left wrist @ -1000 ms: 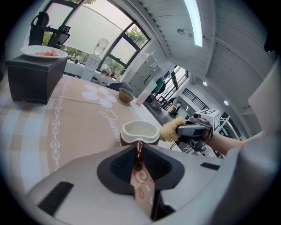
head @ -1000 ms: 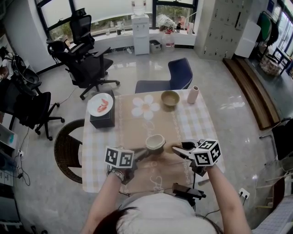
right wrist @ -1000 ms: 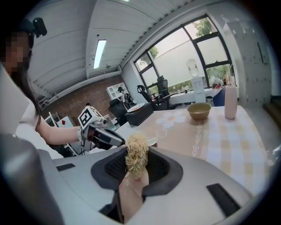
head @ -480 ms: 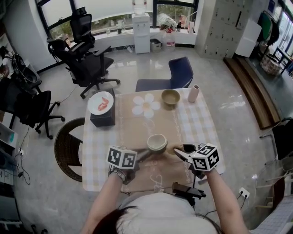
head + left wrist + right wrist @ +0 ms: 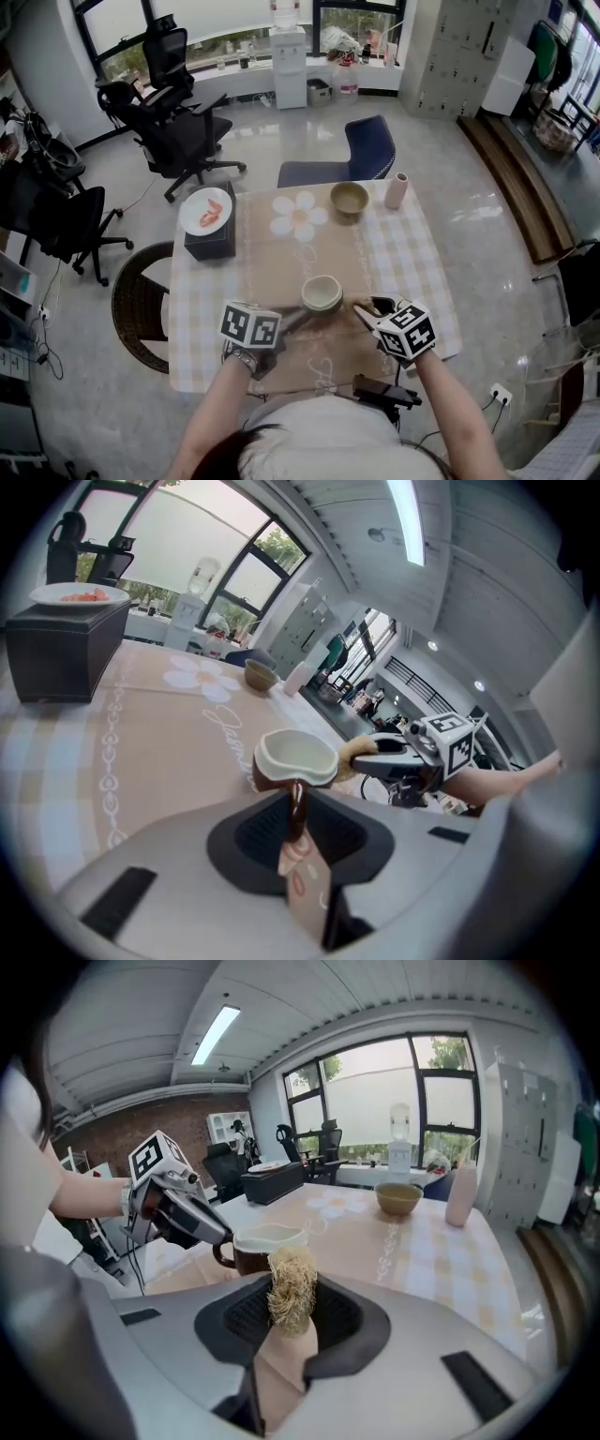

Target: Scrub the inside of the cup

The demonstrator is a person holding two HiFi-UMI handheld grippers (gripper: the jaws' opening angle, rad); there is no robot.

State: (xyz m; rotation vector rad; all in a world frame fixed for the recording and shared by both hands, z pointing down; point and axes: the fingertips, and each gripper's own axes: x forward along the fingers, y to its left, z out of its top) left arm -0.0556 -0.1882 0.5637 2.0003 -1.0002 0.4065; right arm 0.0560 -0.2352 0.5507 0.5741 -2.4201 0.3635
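A brown cup [image 5: 322, 293] with a white inside hangs just above the beige table runner, mouth up. My left gripper [image 5: 298, 317] is shut on its handle [image 5: 297, 806]; the cup [image 5: 295, 759] fills the middle of the left gripper view. My right gripper [image 5: 364, 311] is shut on a tan fibrous scrubber [image 5: 292, 1290]. The scrubber [image 5: 354, 755] sits close beside the cup's right rim, outside the cup. In the right gripper view the cup [image 5: 258, 1246] lies just beyond the scrubber, with the left gripper [image 5: 211, 1234] at its handle.
On the checked table [image 5: 412, 253], an olive bowl [image 5: 349, 200] and a pink bottle [image 5: 396, 193] stand at the far edge. A black box [image 5: 208, 239] carrying a plate [image 5: 206, 213] is at the far left. A blue chair [image 5: 361, 155] and a wicker chair [image 5: 141, 305] flank the table.
My right gripper has sunk, rolled and drawn slightly left, bringing the scrubber nearer the cup's rim. The left gripper and cup have stayed almost still.
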